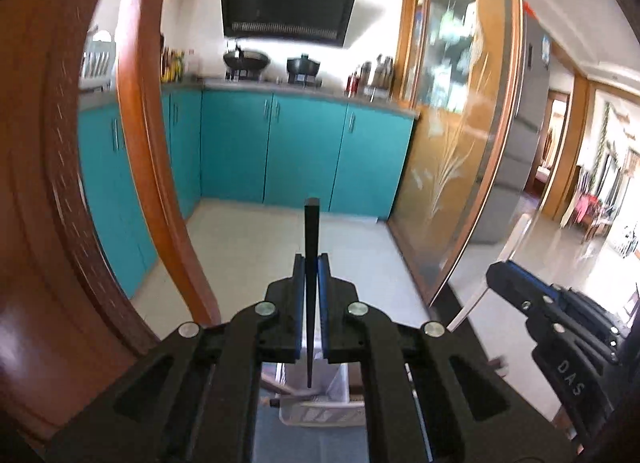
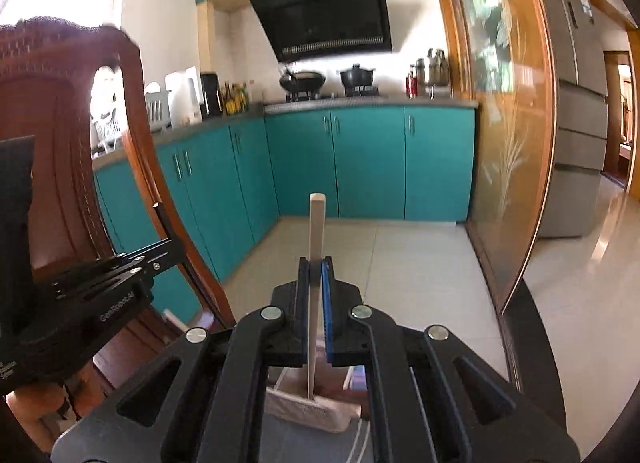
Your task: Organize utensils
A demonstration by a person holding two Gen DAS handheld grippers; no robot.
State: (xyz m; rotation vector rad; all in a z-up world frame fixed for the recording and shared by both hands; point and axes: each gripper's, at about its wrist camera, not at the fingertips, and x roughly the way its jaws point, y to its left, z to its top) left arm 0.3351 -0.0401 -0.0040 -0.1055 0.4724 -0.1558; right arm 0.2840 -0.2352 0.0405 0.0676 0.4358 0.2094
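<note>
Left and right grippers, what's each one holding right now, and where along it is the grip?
The left gripper is shut on a black chopstick, clamped around mid-length. The right gripper is shut on a pale wooden chopstick, also around mid-length.

Both tools point slightly downward side by side, the left tool (image 1: 311, 263) and right tool (image 2: 315, 265) clamped shut.

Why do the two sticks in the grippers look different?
The left gripper holds a black chopstick; the right gripper holds a pale wooden chopstick. The black one tapers to a sharp point at its lower end; the pale one looks flatter and wider. Both are clamped upright between shut jaws.
</note>
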